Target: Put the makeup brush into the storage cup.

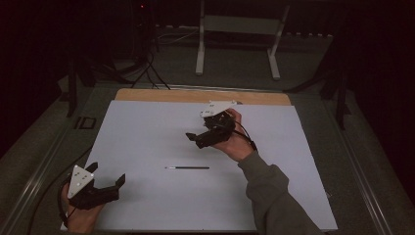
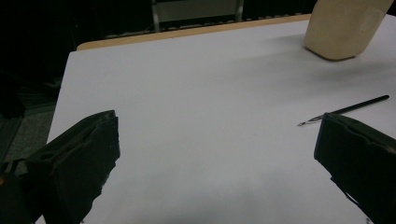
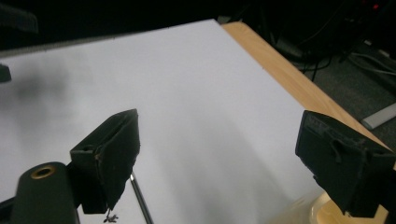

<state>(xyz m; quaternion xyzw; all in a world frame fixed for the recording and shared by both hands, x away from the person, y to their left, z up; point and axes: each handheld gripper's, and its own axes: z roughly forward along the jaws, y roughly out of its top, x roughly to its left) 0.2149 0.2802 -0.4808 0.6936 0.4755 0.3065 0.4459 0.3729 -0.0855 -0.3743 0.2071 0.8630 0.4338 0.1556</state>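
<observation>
Thin black paintbrush (image 1: 188, 168) lies flat on the smooth white worktop (image 1: 147, 132), long axis sideways, tip left. Both tongs, left (image 1: 107, 175) and right (image 1: 194, 138), gape wide, empty.

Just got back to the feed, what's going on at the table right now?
A person holds a gripper in each hand over a white sheet. A thin black pen lies alone on the sheet, touched by neither. The right gripper is raised beyond the pen, fingers open and empty. The left gripper sits near the sheet's near-left corner, also open and holding nothing.
</observation>
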